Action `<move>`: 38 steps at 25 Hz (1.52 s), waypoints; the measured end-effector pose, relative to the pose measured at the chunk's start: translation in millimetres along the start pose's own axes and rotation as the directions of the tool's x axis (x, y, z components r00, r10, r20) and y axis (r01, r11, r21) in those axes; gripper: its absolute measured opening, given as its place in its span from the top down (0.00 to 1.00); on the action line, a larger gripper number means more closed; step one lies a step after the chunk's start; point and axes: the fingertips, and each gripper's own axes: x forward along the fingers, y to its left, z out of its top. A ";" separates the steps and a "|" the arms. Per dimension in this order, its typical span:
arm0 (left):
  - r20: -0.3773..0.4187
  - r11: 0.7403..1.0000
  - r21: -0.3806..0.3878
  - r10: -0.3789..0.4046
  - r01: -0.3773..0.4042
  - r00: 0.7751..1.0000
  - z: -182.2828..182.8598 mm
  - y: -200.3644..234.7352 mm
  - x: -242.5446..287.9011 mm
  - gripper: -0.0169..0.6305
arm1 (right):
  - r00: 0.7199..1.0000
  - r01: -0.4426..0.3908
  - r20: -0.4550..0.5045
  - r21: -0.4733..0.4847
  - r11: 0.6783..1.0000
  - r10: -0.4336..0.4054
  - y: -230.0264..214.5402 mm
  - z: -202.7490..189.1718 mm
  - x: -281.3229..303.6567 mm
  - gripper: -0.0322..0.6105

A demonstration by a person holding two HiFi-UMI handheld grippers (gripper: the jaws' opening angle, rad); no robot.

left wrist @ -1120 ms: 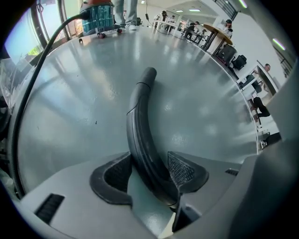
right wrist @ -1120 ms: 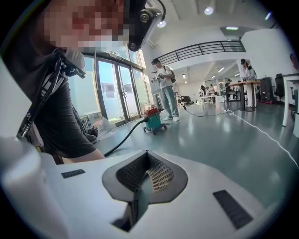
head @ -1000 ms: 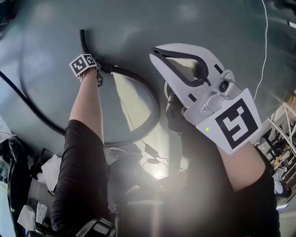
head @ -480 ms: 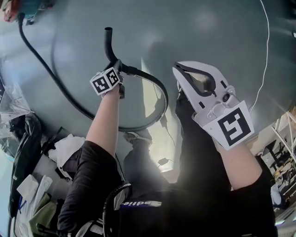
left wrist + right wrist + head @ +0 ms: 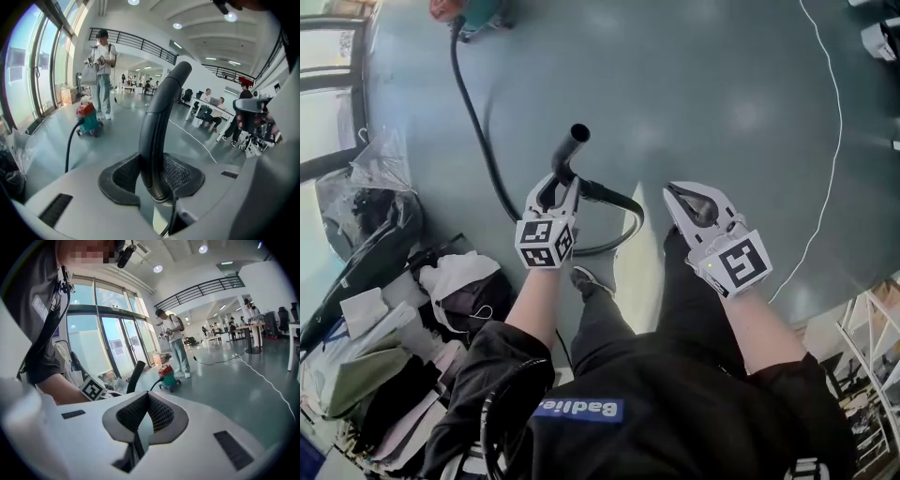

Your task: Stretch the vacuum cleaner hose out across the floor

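Two tools are in play. The left tool [image 5: 560,180] is clenched on the rigid black end of the single vacuum cleaner hose [image 5: 157,122], which stands up between its pads, lifted off the floor [image 5: 722,94]. Behind that tool the hose bends down in a loop near the person's feet. It then runs along the floor, ahead and to the tool's left, to the one vacuum cleaner [image 5: 87,118]. One person [image 5: 102,70] stands just beside that machine.

The right tool [image 5: 680,197] is level with the left and well apart from it. Its pads are closed together with nothing between them.

One thin white cable [image 5: 837,141] curves across the floor to the right tool's right. A heap of bags and cloth [image 5: 384,309] crowds the floor to the left tool's left. Ahead of both tools the floor lies open.
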 end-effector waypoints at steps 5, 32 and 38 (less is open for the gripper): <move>0.151 0.998 0.027 0.046 -0.050 0.987 74.0 8.2 -142.0 0.73 | 0.990 -0.138 -0.014 -0.046 0.989 0.137 89.6 64.6 8.2 0.95; 0.298 0.937 0.341 -0.188 0.080 0.936 -2.4 -118.7 -508.2 0.73 | 0.993 -0.074 0.084 -0.071 0.995 0.080 387.8 60.6 -173.8 0.95; 0.274 0.931 0.360 -0.168 0.061 0.947 -27.9 -193.5 -504.0 0.73 | 0.990 -0.103 0.086 -0.066 0.992 0.109 361.9 28.5 -261.1 0.95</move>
